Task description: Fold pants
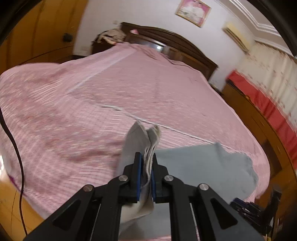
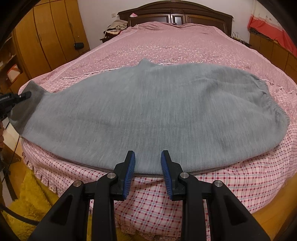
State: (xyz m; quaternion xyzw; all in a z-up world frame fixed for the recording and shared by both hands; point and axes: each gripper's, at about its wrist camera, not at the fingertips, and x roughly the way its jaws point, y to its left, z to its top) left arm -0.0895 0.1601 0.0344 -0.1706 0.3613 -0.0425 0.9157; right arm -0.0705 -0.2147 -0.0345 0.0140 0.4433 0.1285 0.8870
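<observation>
Grey pants lie folded lengthwise across the foot of the bed, waistband at the right, cuffs at the left. My left gripper is shut on the cuff end, whose layered edges stick up between the blue pads. In the right wrist view the left gripper shows at the far left, pinching the darker cuff. My right gripper is open and empty, its fingertips at the pants' near edge by the bed's front edge.
The pink floral bedspread covers the bed, with a dark wooden headboard behind. Wooden wardrobes stand at the left, a low cabinet with red cloth at the right. A yellow rug lies on the floor.
</observation>
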